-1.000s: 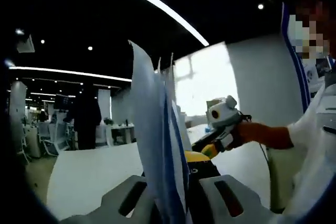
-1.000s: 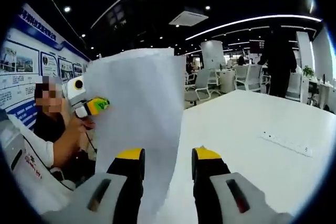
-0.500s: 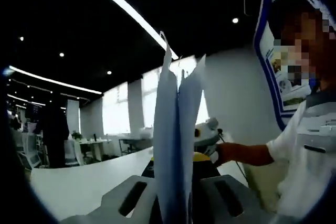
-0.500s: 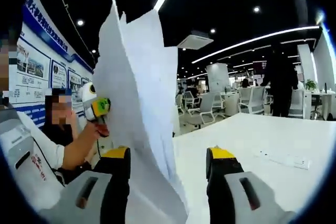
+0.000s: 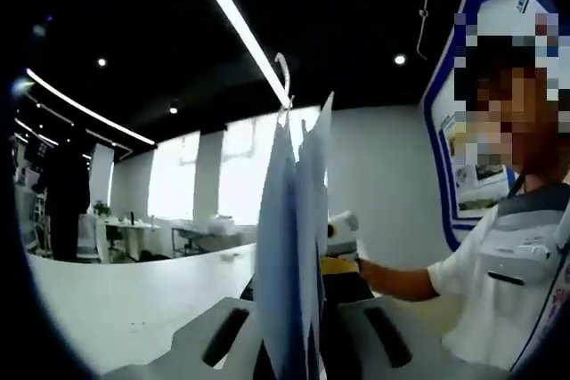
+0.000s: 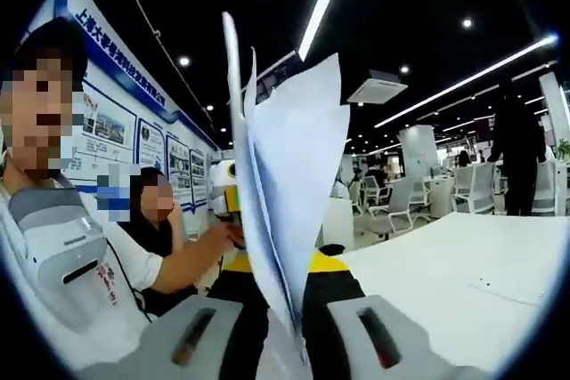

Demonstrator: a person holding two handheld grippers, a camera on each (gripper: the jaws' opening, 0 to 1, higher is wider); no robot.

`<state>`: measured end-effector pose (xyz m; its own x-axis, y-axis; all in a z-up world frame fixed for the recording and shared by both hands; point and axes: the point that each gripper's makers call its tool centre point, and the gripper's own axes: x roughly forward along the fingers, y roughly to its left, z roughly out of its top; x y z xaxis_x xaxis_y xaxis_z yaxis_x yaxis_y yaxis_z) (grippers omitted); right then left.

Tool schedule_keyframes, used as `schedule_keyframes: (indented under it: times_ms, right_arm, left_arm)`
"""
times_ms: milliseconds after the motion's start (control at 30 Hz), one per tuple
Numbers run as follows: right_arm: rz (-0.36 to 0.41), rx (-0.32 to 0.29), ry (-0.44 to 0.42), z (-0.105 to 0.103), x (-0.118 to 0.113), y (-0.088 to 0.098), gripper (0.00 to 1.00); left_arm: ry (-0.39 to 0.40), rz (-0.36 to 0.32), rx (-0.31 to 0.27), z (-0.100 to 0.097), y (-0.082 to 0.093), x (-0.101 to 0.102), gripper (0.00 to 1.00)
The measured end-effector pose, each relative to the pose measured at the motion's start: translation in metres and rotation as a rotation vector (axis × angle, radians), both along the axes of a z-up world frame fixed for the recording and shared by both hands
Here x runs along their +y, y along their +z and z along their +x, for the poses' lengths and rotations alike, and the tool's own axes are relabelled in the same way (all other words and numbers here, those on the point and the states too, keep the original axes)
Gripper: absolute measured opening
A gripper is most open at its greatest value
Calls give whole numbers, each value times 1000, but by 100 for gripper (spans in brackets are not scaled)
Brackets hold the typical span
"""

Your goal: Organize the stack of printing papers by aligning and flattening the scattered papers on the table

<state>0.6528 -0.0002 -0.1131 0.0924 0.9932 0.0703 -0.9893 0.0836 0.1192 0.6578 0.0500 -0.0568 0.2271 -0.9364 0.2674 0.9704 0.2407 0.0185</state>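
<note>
Both claws, left [image 5: 289,358] and right [image 6: 283,344], clench the upright sheaf of white printing papers [image 5: 294,246], edges uneven, above the white worktop [image 6: 463,282].

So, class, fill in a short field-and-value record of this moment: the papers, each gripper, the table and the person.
papers: sheaf of white sheets held upright, top edges uneven
left gripper: shut on the sheaf
right gripper: shut on the sheaf
table: white top, below the raised sheets
person: white short-sleeved shirt, one gripper in each hand
</note>
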Motion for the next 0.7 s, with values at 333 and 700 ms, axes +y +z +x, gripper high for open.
schedule_keyframes:
  times_ms: [333, 700]
  right_arm:
    - [12, 3, -4, 3, 4, -1, 0]
    - [79, -10, -46, 13, -3, 13, 0]
  left_arm:
    - [101, 7, -4, 16, -12, 8, 11]
    - [143, -3, 27, 15, -39, 25, 6]
